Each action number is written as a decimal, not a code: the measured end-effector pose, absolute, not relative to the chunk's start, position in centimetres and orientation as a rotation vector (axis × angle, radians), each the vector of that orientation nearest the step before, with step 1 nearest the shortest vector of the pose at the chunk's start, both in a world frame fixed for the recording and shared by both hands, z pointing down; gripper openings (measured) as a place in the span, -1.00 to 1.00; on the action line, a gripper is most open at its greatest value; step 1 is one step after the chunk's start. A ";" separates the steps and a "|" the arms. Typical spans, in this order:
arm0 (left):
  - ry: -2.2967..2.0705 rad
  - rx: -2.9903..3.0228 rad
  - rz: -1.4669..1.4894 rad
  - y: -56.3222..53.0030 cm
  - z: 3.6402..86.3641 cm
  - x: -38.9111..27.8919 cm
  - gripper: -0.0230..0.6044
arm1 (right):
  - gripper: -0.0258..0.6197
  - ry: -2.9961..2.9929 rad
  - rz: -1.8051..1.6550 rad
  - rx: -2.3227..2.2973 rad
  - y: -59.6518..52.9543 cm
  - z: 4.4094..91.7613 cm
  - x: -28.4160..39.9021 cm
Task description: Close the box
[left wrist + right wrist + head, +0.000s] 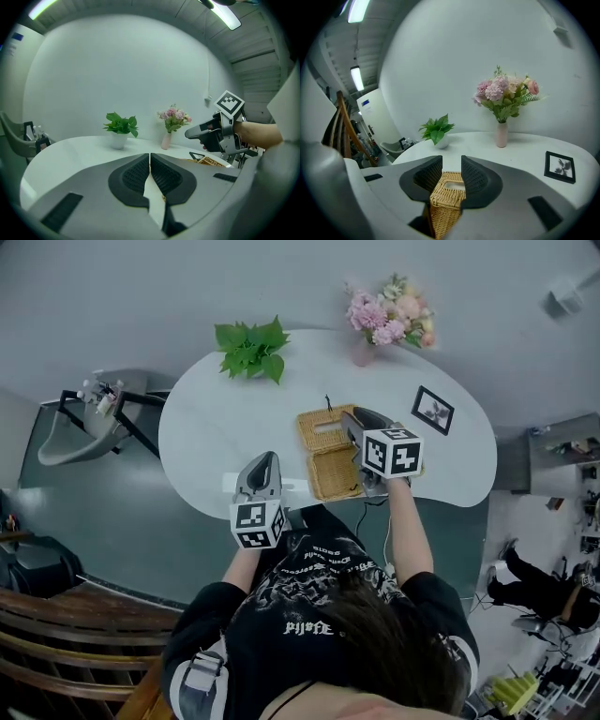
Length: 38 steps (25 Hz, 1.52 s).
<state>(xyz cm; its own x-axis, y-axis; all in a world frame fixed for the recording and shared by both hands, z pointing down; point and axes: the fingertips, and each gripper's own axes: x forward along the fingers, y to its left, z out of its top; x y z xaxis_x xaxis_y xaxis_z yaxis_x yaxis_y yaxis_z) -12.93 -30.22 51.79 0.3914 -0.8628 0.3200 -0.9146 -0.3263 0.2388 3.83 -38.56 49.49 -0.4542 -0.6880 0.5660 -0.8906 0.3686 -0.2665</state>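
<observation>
The wicker box (322,430) was seen lying open on the near right part of the white table (202,427), with its slotted half on the far side. The right gripper (362,418) was held over it, jaws parted, the box seen between them but not clamped. The left gripper (266,463) was held at the near edge to the left, jaws together on nothing.

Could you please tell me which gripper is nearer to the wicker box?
The right. The right gripper hangs directly over the open wicker box; the left gripper sits apart to its left at the table edge.
</observation>
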 end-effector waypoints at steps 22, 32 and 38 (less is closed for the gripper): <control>-1.724 2.126 0.203 -32.9 51.8 -13.9 -0.84 | -0.46 -2.033 0.858 1.027 -47.1 56.7 2.1; -1.765 2.080 0.206 -33.4 51.9 -14.9 -0.84 | -0.40 -1.876 0.929 0.947 -49.0 61.0 1.5; -1.790 2.038 0.205 -33.7 52.2 -16.0 -0.84 | -0.35 -1.773 0.982 0.906 -49.1 63.7 1.6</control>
